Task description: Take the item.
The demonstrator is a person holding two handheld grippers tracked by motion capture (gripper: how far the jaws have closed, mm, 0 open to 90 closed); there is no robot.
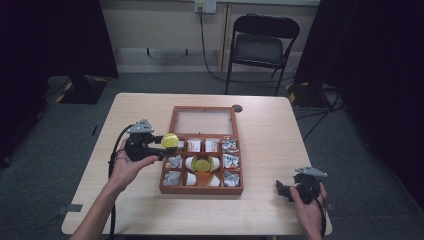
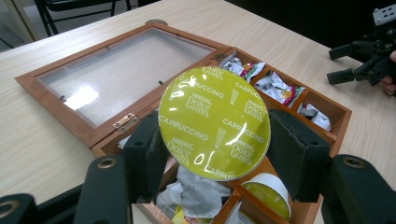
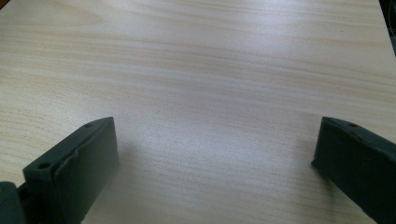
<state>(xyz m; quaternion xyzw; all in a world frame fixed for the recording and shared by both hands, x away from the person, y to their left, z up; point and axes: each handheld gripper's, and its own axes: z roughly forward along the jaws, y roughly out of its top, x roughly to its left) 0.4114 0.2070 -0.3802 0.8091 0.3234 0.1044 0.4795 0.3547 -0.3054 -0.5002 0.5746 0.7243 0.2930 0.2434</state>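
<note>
The left hand-held gripper (image 1: 159, 145) is gripping a round yellow-green foil-topped coffee capsule (image 1: 170, 141), jaws clamped on its two sides, and it is hanging just over the near-left corner of the open brown wooden compartment box (image 1: 201, 190) in the middle of the pale wooden table (image 1: 260, 210). In the left gripper view the capsule's (image 2: 215, 122) printed lid is facing the camera, tilted up on edge, with the box's glass-paned lid (image 2: 119, 77) lying flat behind it. A second capsule of the same kind (image 1: 202, 164) is sitting in the middle compartment, with crumpled sachets (image 1: 230, 161) filling the right-hand column. From the left hand-held gripper, the open compartments are lying to its right and slightly below, so that hand is much the nearer one. The right hand-held gripper (image 1: 286, 190) is resting well apart at the near-right of the table, jaws spread wide and holding nothing, bare wood (image 3: 210, 93) between them.
</note>
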